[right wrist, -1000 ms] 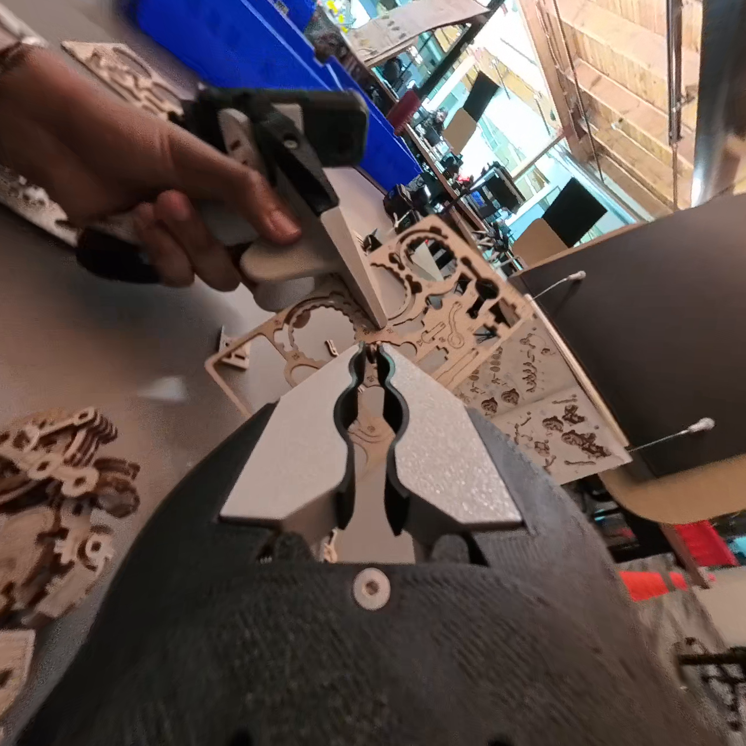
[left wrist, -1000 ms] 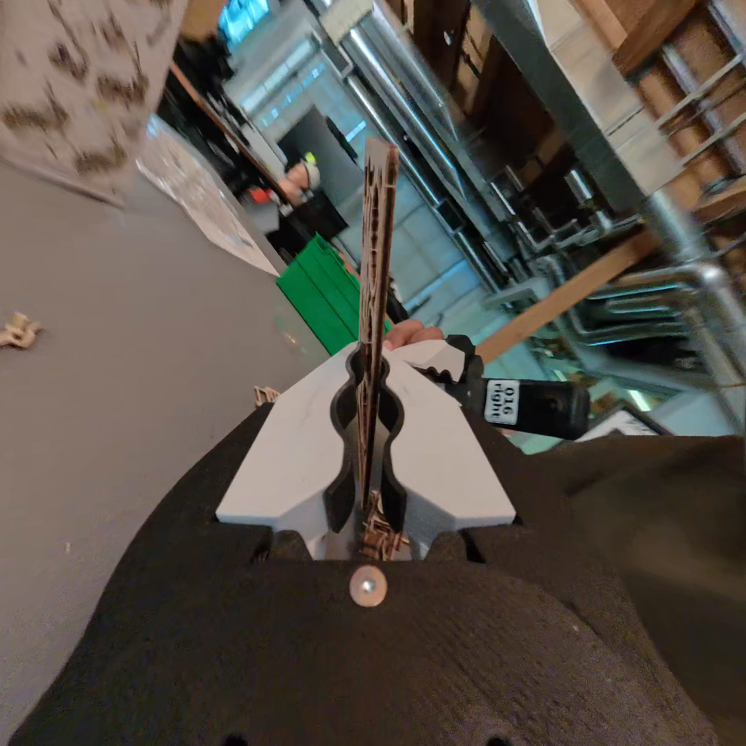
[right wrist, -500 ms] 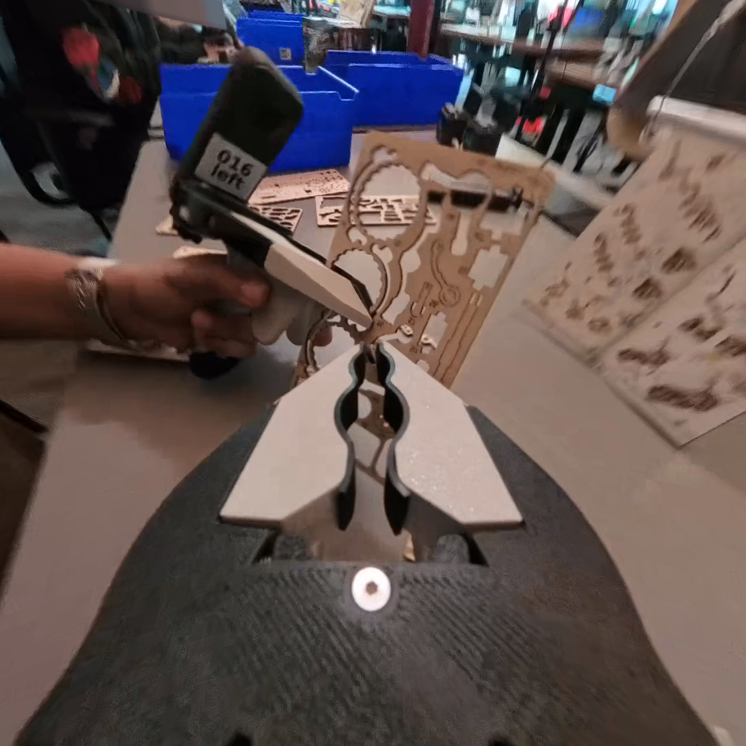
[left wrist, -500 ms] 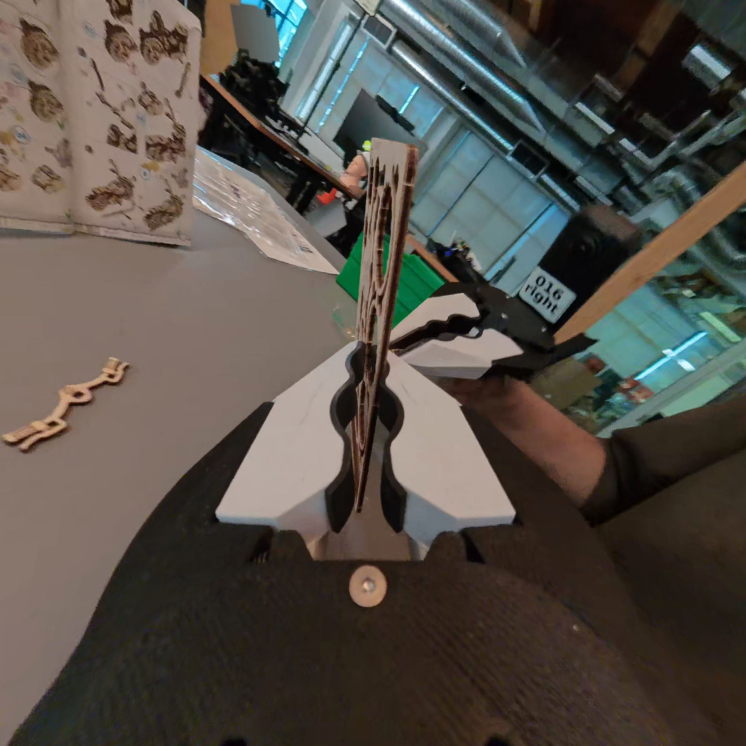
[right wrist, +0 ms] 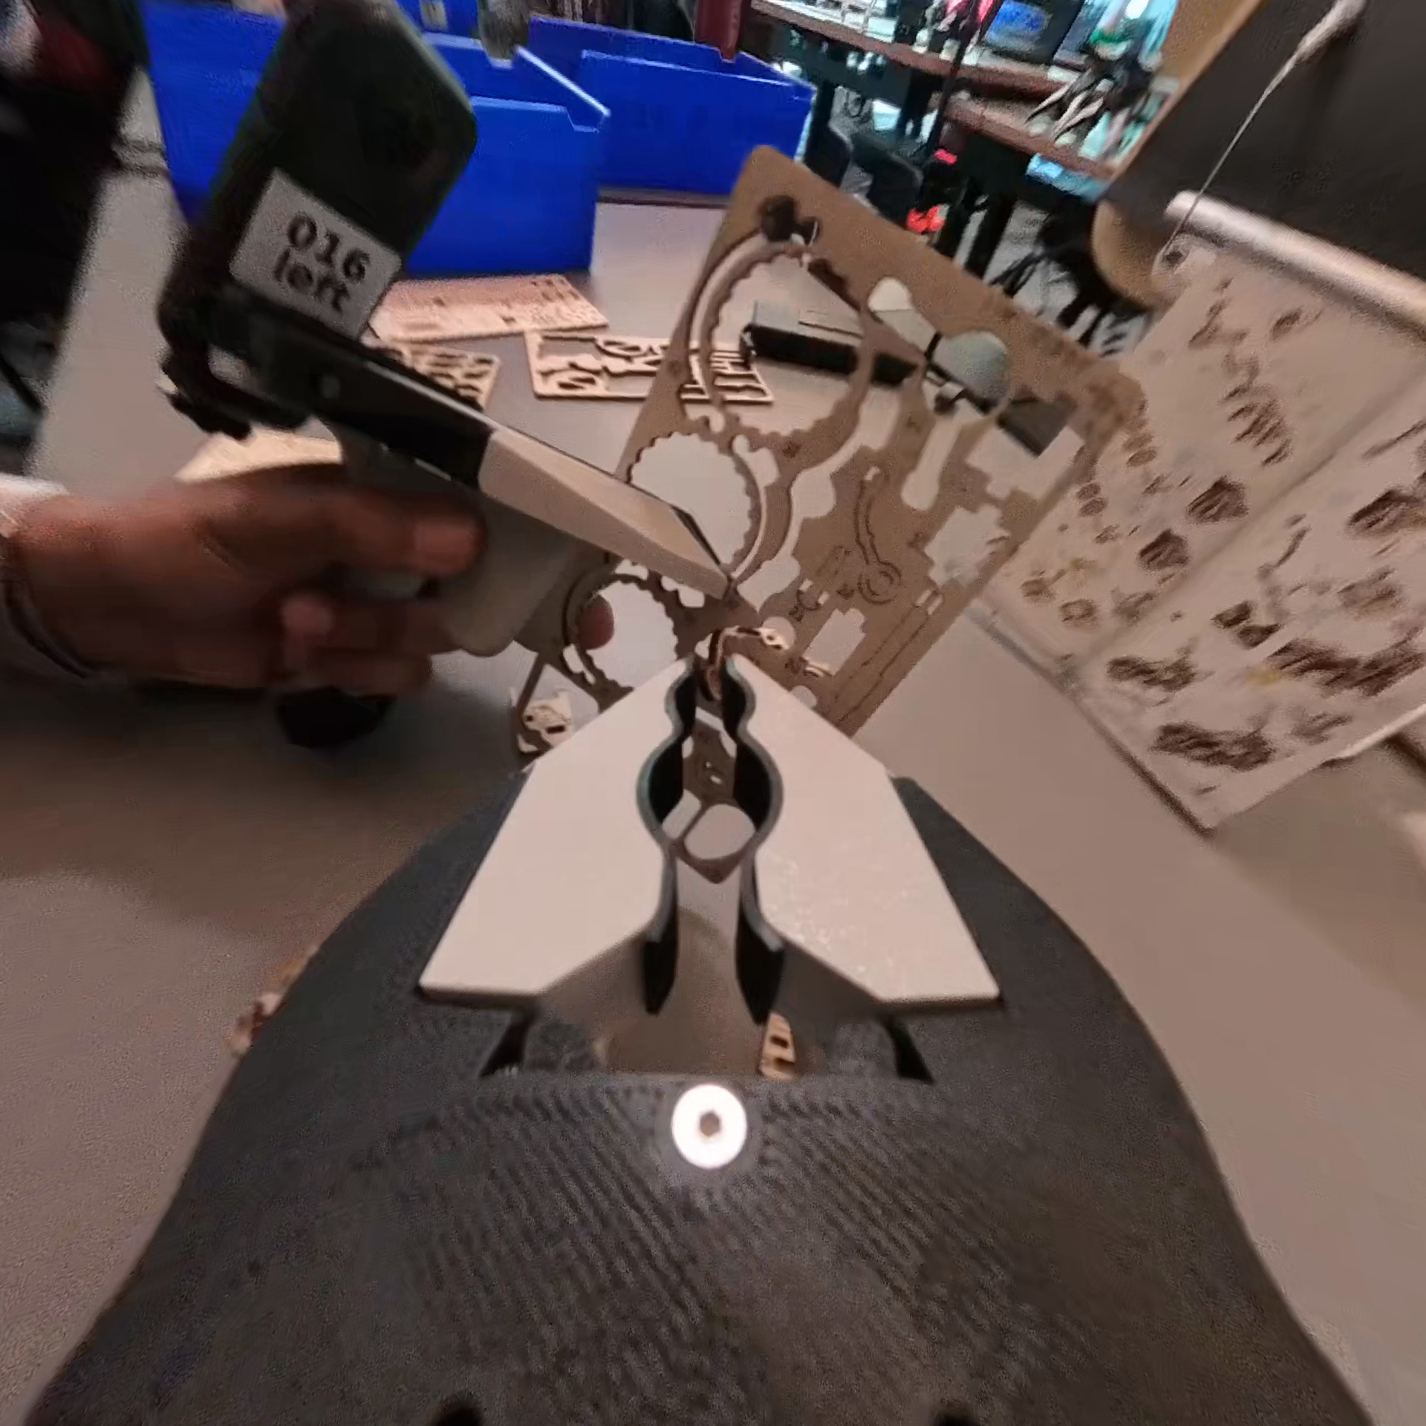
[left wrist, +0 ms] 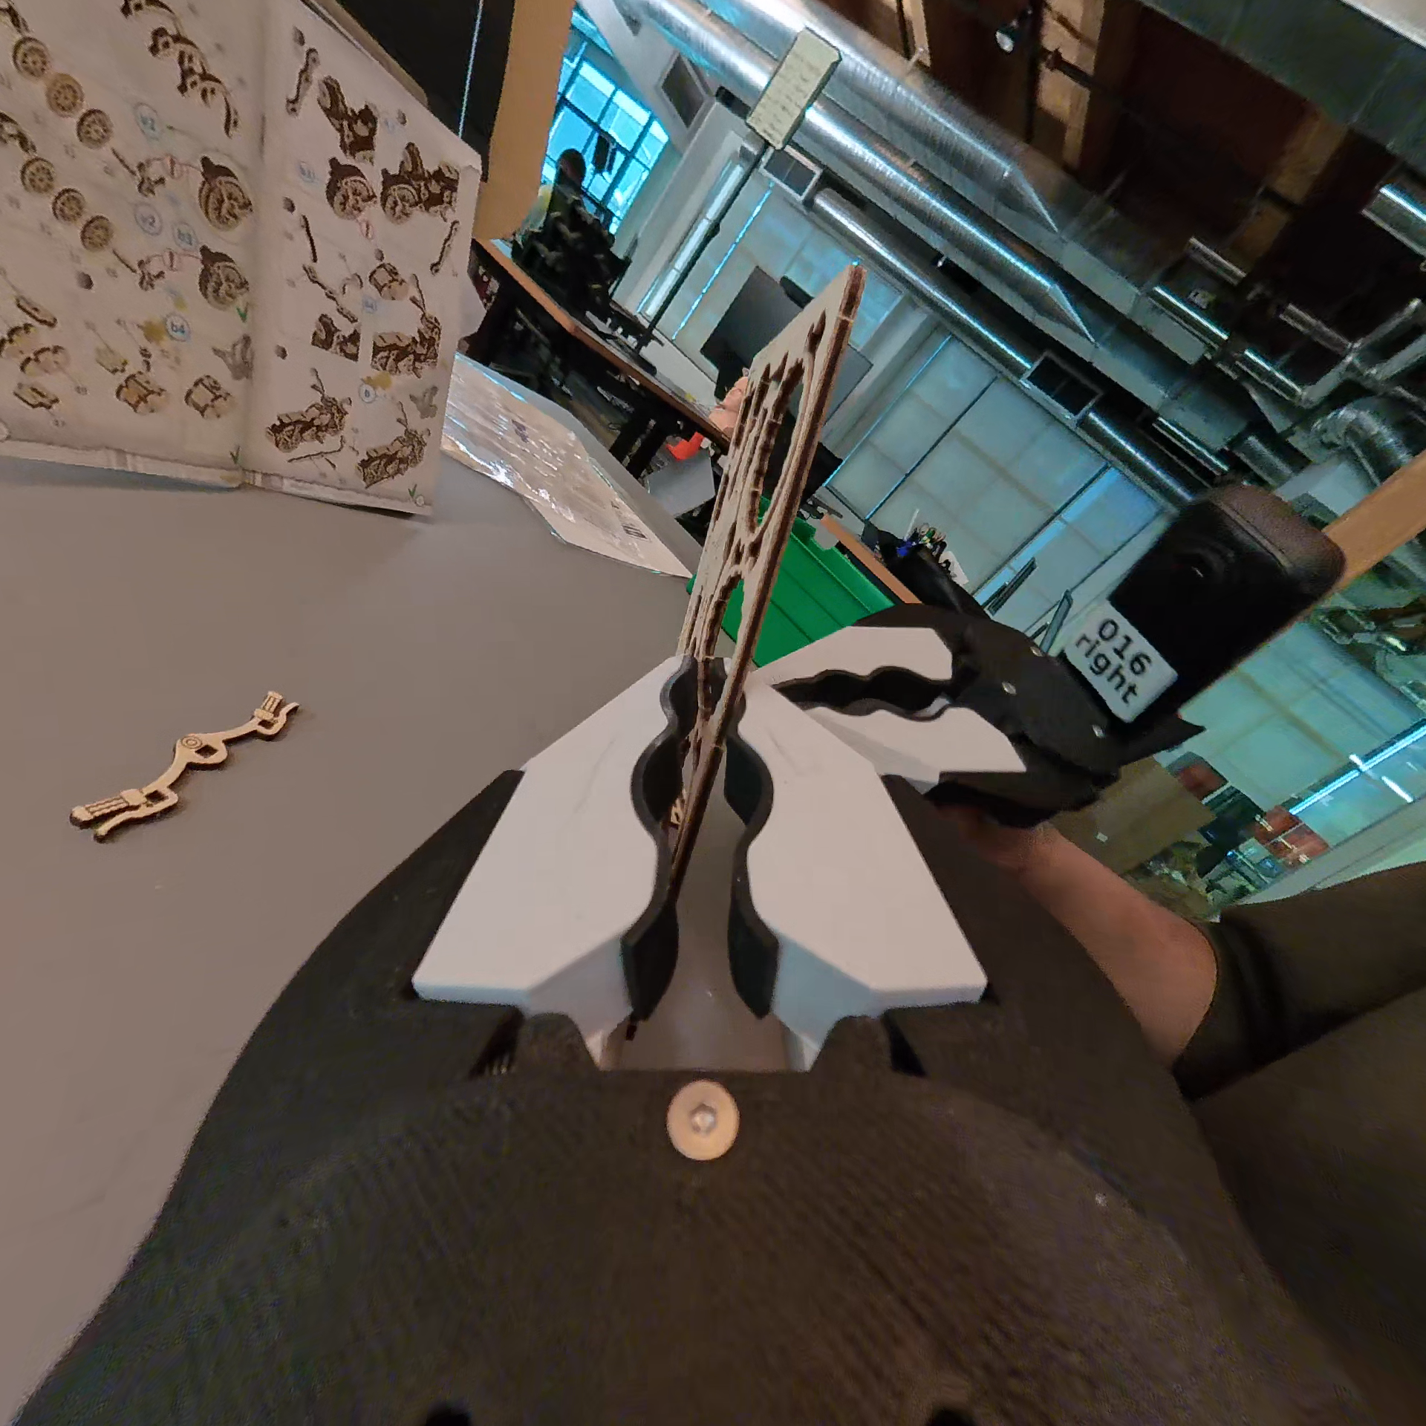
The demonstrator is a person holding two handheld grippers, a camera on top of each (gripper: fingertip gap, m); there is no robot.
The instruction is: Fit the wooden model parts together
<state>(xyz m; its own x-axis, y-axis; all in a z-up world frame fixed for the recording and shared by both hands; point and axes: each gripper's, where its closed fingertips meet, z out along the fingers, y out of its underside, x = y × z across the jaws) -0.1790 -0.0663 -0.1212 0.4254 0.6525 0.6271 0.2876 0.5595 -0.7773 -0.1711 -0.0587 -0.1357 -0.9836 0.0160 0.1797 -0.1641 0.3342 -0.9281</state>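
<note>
A thin laser-cut wooden sheet (left wrist: 779, 463) with gear-shaped cut-outs stands upright above the grey table. My left gripper (left wrist: 706, 671) is shut on its lower edge, and I see the sheet edge-on. In the right wrist view the sheet (right wrist: 887, 463) faces me, with the left gripper (right wrist: 714, 582) clamped on its left lower part. My right gripper (right wrist: 711, 667) is shut on a small wooden part at the sheet's bottom edge. It also shows in the left wrist view (left wrist: 783, 683), tips against the sheet.
An open instruction booklet (left wrist: 208, 231) stands behind, also in the right wrist view (right wrist: 1273, 540). A small wooden piece (left wrist: 181, 764) lies on the table. More flat wooden sheets (right wrist: 494, 309), blue bins (right wrist: 525, 177) and a green bin (left wrist: 810, 594) are farther off. The tips of both grippers are at nearly the same place.
Both grippers have swung round together with the sheet, which now stands more upright over the table. Both stay closed on it, and the right gripper sits closer to the sheet's bottom edge.
</note>
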